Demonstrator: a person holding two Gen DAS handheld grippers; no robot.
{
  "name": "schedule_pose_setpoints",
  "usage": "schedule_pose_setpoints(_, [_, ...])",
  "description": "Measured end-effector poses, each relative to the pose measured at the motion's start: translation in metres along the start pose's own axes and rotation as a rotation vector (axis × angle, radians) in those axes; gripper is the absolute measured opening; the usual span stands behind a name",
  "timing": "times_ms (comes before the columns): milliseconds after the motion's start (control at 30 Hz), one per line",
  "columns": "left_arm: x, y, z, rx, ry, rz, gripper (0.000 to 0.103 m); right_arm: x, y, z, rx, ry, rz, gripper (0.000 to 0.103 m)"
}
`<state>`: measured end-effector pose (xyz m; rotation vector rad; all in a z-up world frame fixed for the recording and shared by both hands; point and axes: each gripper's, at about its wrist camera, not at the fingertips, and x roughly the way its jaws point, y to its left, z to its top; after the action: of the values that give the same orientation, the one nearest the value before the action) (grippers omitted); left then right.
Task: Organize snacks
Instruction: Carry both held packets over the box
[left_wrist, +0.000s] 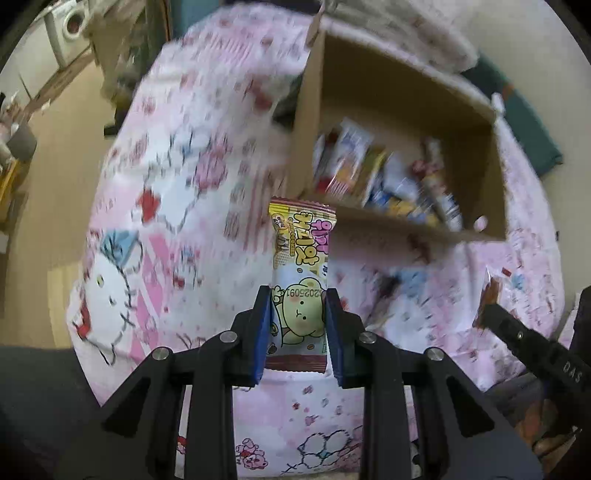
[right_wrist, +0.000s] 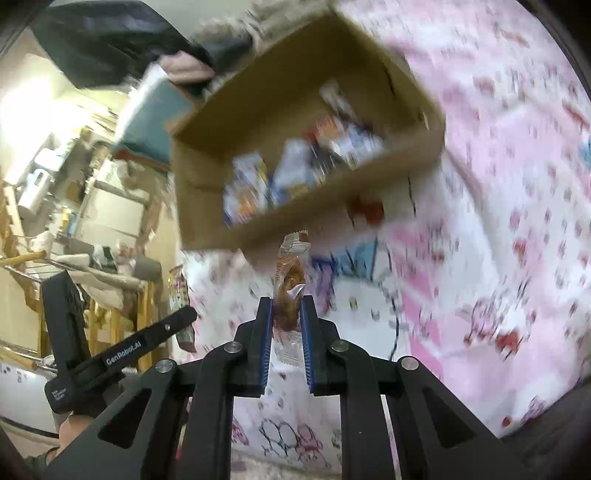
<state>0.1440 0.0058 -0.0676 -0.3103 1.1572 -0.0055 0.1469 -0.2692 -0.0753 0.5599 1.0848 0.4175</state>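
Snacks ride in both tongs: my left tongs (left_wrist: 297, 310) pinch a bear-printed cookie packet (left_wrist: 301, 273), my right tongs (right_wrist: 287, 317) a clear-wrapped brown pastry (right_wrist: 290, 284), both short of the cardboard box (left_wrist: 402, 229) on the bed. I'd clear the near wall before letting go. Blur hides the labels inside.
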Motion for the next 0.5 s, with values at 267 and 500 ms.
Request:
schedule_pose_setpoints(267, [-0.039, -0.030, 0.033, 0.093, -0.163, -0.037, 0.024, -0.029, 0.006, 0.030, -0.046, -0.131, 0.070, 0.016])
schedule_pose_setpoints(500, [-0.039, -0.049, 0.069, 0.143, -0.196, -0.018, 0.024, -0.042, -0.011, 0.046, 0.012, -0.189, 0.099, 0.016])
